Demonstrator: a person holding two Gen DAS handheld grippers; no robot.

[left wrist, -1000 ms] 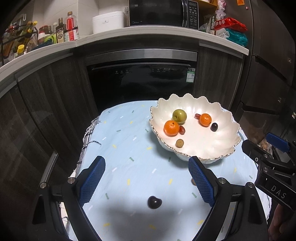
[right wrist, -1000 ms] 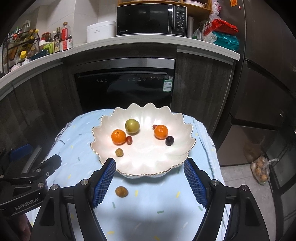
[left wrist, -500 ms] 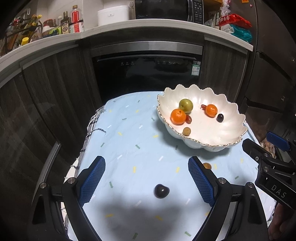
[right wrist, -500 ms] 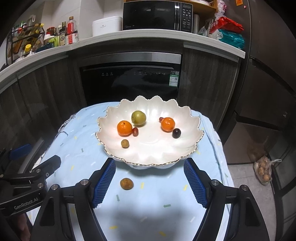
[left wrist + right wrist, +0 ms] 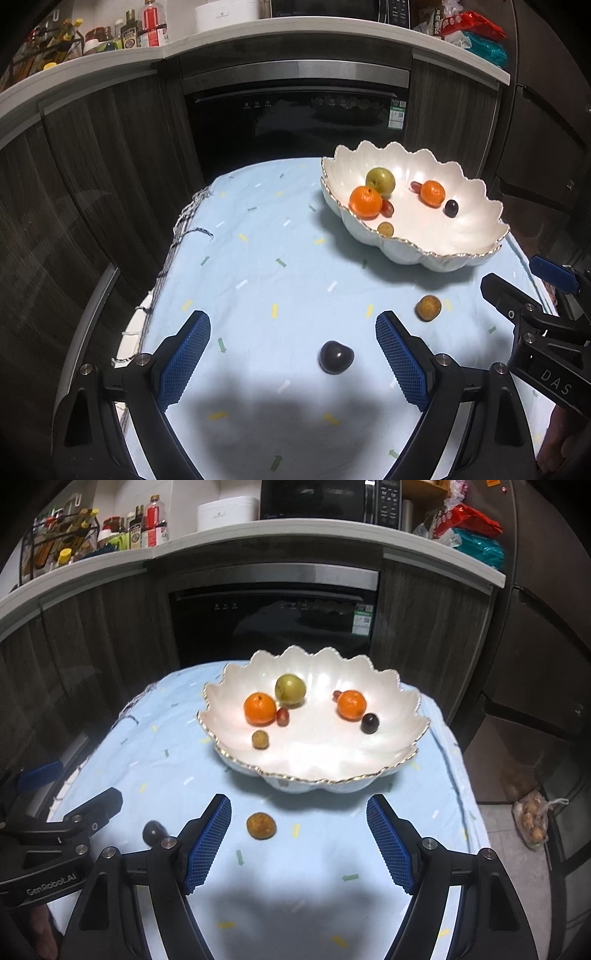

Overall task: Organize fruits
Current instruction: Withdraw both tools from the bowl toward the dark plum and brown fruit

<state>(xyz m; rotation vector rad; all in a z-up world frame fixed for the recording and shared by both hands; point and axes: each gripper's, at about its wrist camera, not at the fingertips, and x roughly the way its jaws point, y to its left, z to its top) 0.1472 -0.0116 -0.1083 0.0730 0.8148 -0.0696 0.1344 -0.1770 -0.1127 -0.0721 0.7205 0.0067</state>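
Observation:
A white scalloped bowl (image 5: pixel 476 218) (image 5: pixel 399 746) on the light blue tablecloth (image 5: pixel 258 266) holds two oranges, a green fruit, and several small fruits. A dark plum (image 5: pixel 336 357) (image 5: pixel 153 831) lies on the cloth between my left gripper's open fingers. A small brown fruit (image 5: pixel 427 308) (image 5: pixel 260 825) lies in front of the bowl, between my right gripper's open fingers near the left one. My left gripper (image 5: pixel 293 360) and right gripper (image 5: pixel 298 843) are both open and empty, above the cloth.
A dark oven front and cabinets (image 5: pixel 295 122) stand behind the table. The counter (image 5: pixel 110 554) carries bottles, a white pot and a microwave. A bag of small fruits (image 5: pixel 533 823) lies on the floor at the right.
Both grippers have pulled back and up from the bowl. The plum and brown fruit now sit further forward in view. Nothing was picked up.

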